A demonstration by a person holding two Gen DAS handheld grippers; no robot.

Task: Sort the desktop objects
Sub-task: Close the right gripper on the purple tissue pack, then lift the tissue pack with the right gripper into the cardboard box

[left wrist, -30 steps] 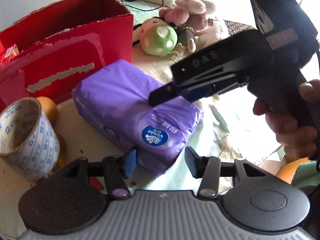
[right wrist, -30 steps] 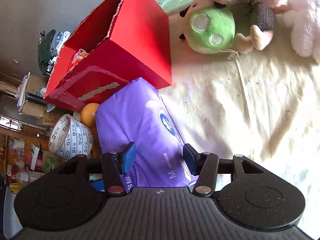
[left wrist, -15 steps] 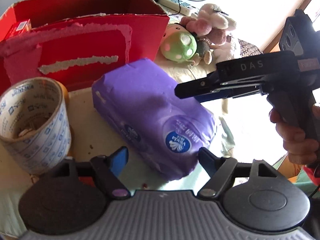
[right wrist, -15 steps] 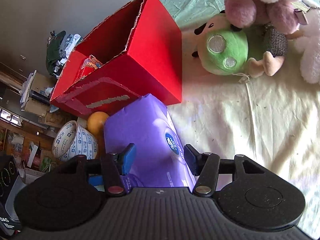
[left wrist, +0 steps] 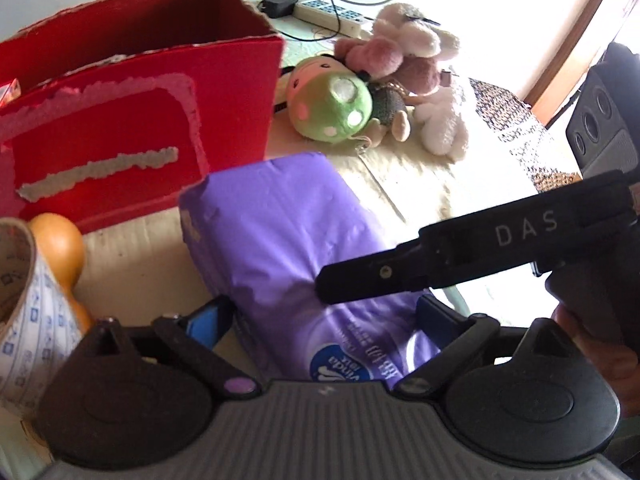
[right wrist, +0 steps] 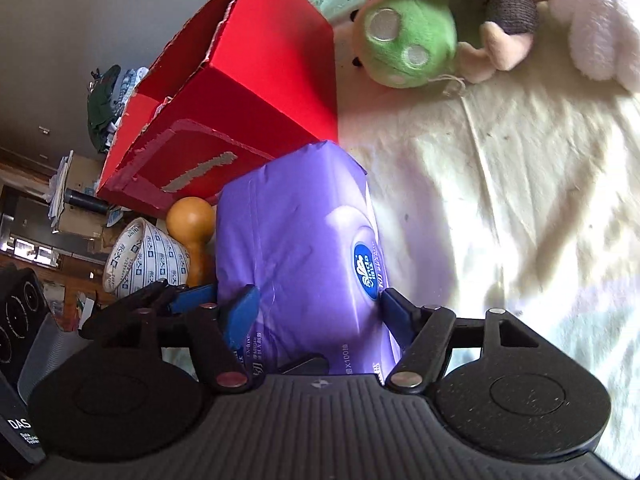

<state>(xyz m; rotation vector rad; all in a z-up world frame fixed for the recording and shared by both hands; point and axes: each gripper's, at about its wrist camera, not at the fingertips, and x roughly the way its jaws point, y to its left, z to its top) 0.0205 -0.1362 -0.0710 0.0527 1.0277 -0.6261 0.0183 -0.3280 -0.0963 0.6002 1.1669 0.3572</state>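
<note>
Tissue pack (right wrist: 296,240), purple wrapper, lies on the cream cloth (right wrist: 500,184) covering the tabletop, one end against the front of the red box (right wrist: 256,92). Right gripper (right wrist: 318,312) is spread wide with its blue-padded fingers (right wrist: 240,314) on either side of the pack's near end; pads sit at the wrapper's sides, firm grip cannot be told. Left gripper (left wrist: 324,318) is also wide open, fingers flanking the same pack from the other side, not squeezing it. Right gripper body (left wrist: 460,256) crosses over the pack in the left wrist view. Tape roll (right wrist: 144,256) and orange gourd (right wrist: 192,228) stand just beside the pack, near the box. Green plush (left wrist: 332,106) and pink plush (left wrist: 404,56) lie beyond the box toward the far edge, by a power strip (left wrist: 328,14).
</note>
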